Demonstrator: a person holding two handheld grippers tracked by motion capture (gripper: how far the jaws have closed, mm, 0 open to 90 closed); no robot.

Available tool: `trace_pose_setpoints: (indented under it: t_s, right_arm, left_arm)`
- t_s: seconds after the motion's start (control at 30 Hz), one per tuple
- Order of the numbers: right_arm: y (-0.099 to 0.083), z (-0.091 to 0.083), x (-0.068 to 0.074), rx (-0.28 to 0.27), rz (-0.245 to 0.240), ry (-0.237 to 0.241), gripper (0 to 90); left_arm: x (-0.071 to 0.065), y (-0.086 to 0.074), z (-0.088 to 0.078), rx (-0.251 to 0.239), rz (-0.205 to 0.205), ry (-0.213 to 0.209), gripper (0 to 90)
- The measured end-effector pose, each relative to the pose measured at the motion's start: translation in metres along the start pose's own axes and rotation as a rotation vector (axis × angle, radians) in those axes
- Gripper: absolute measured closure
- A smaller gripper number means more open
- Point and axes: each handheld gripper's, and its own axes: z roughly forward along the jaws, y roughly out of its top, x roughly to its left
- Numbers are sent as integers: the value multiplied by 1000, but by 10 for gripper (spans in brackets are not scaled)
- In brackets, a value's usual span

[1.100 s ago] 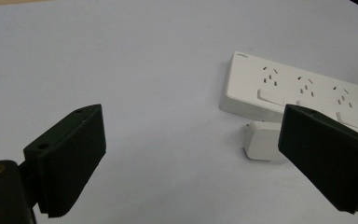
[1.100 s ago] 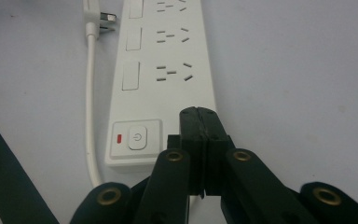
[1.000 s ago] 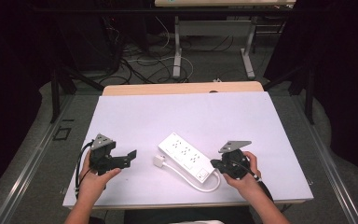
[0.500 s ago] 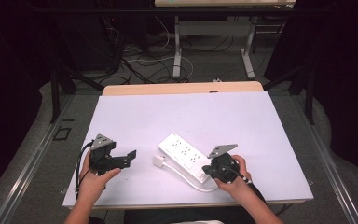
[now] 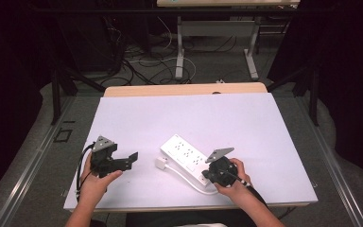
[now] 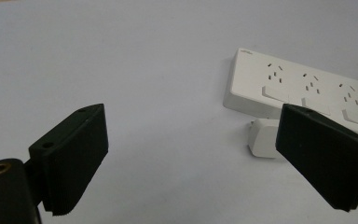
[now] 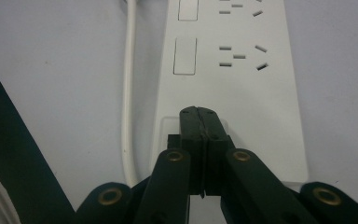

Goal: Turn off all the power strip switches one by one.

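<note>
Over at about eight o'clock on the white bench [image 5: 179, 118], the person's left hand [image 5: 94, 182] holds the left tool [image 5: 131, 160] low, aimed toward three o'clock; its cable loops off the near edge. From the left tool's own view its two black jaws stand spread wide with bare bench between them, and the right jaw hides part of the white plug [image 6: 263, 137] and the near corner of the power strip [image 6: 303, 86]. That plug [image 5: 161, 163] lies just beside the strip's left end in the high view, with a white cord [image 5: 189, 177] curving from it toward six o'clock and passing under the right hand, where its end cannot be traced. At the centre, slightly toward five o'clock, the power strip [image 5: 184, 153] lies slanted, running from eleven o'clock to five o'clock; its near end is covered by the right tool [image 5: 207, 176] and the grey three-cornered plate [image 5: 219, 153] on top of it. The right hand [image 5: 234, 182] grips that tool at five o'clock. In the right tool's view the jaws are pressed together with nothing between them, tips resting on or just over the strip's end beside a raised switch [image 7: 185, 56]; whether they actually touch the surface is hard to tell. Beside the strip there, the cord [image 7: 128, 93] runs down the frame, cut off at the bottom behind the jaws.
</note>
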Motion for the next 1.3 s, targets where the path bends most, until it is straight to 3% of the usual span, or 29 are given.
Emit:
trace_pose_setpoints:
  t_s: [0.37, 0.5, 0.57, 0.63, 0.97, 1.3]
  right_arm:
    - [1, 2, -1, 29, 8, 18, 900]
    - [0, 2, 0, 16, 1, 12, 900]
    - [-1, 1, -1, -33, 12, 8, 900]
    - [0, 1, -1, -10, 17, 12, 900]
    - [2, 1, 0, -12, 21, 19, 900]
    - [12, 1, -4, -45, 24, 15, 900]
  left_arm:
    - [-1, -1, 2, 1, -1, 1, 99]
    - [-1, -1, 2, 3, -2, 1, 100]
    - [-1, -1, 2, 4, -3, 1, 101]
    - [0, 0, 1, 7, -4, -1, 101]
    - [1, 0, 0, 0, -10, 3, 102]
    - [2, 0, -1, 0, -11, 8, 102]
